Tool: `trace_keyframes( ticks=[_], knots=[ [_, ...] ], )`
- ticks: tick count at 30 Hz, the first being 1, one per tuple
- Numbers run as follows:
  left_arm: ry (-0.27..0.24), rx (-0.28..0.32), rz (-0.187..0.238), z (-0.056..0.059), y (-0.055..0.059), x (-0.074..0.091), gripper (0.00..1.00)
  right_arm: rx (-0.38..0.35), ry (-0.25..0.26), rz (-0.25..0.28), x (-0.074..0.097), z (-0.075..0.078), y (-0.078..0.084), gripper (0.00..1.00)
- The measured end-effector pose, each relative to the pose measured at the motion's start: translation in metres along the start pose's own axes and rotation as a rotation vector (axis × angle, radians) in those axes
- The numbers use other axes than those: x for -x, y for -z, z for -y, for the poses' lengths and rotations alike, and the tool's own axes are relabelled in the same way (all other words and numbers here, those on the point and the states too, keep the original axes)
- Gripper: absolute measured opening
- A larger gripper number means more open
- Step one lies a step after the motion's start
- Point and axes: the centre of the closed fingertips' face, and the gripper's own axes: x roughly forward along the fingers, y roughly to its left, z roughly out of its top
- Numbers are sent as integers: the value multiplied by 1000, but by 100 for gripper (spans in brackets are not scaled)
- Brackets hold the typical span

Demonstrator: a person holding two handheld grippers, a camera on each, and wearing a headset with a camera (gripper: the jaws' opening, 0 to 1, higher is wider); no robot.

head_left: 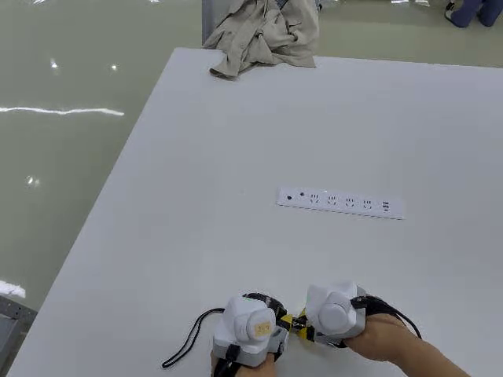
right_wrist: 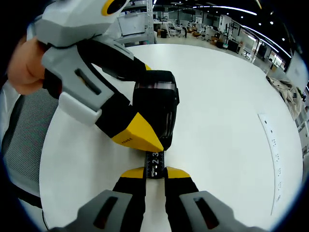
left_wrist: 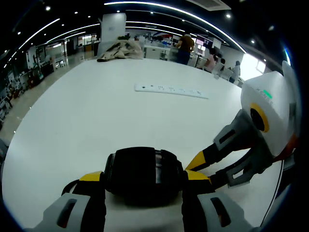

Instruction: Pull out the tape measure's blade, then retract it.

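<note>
Left gripper view looks along the left gripper (left_wrist: 144,181), whose yellow-tipped jaws are clamped on the two sides of the black tape measure (left_wrist: 145,166). The tape measure sits on the white table (left_wrist: 72,111), on the person's side of the power strip (left_wrist: 171,90) and well apart from it. The right gripper (left_wrist: 197,163) comes in from the right of that view, its jaw tips meeting just beside the tape measure.

Right gripper view is closer. The right gripper's jaws are pinched together on the blade (right_wrist: 155,160), a narrow strip with printed numerals. The blade runs straight from the tape measure's mouth to the jaw tips, and a short stretch of it is bare between them. One yellow fingertip of the left gripper lies just beside the spot where the blade leaves the body.

Head view sets both grippers nose to nose at the table's near edge, on the person's side of the power strip. The left gripper is a little past the strip's left end and the right one is opposite its middle. A hand (head_left: 385,338) holds the right gripper. A black cord (head_left: 186,345) curls on the table on the left gripper's outer side, farther from the power strip. A crumpled beige cloth (head_left: 263,35) lies beyond the power strip at the table's far edge, well apart from it.
</note>
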Motion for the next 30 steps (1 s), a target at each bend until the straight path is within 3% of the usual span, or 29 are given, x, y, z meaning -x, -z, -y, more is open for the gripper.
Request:
trace_keyframes(
  ticks=[8,14,18,30],
  knots=[
    [-2,0,0,0,-1,1,60,31,9,7,-2,0,-2,14],
    [-6,-2,2,0,0,0,60,-7,19,27,-2,1,-4,14],
    [-3,-4,2,0,-1,1,60,38,25,35,-4,0,-7,14],
    [-6,-5,11,0,-1,1,60,29,26,39,-6,1,-11,14]
  ],
)
